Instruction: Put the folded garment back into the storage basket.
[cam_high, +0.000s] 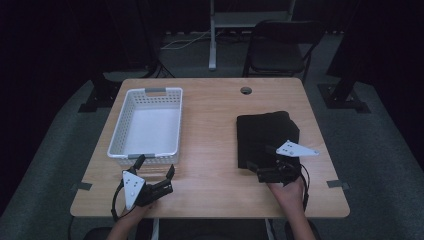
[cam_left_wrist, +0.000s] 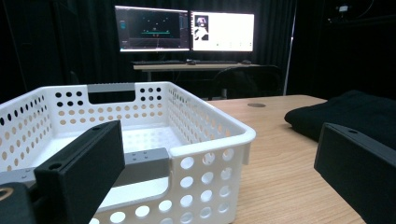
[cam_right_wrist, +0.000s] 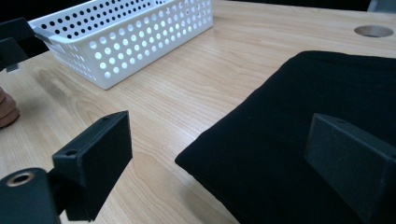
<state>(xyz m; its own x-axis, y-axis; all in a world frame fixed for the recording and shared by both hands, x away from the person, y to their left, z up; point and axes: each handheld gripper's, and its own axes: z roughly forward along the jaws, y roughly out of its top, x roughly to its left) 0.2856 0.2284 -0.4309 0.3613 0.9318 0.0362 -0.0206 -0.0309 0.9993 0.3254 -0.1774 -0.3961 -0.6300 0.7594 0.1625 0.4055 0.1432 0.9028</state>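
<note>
A folded black cloth (cam_high: 266, 136) lies on the right half of the wooden table (cam_high: 210, 135). An empty white perforated basket (cam_high: 148, 125) stands on the left half. My right gripper (cam_high: 261, 159) hovers open over the cloth's near edge; in the right gripper view its jaws straddle the near left corner of the cloth (cam_right_wrist: 299, 140). My left gripper (cam_high: 156, 166) is open just in front of the basket's near wall (cam_left_wrist: 187, 168), holding nothing. The cloth (cam_left_wrist: 359, 114) also shows at the right of the left gripper view.
A round cable hole (cam_high: 245, 90) sits near the table's far edge. A black folding chair (cam_high: 280, 47) and a stand leg (cam_high: 213, 35) are behind the table. Two lit monitors (cam_left_wrist: 184, 29) on a desk stand far back. Bare wood lies between basket and cloth.
</note>
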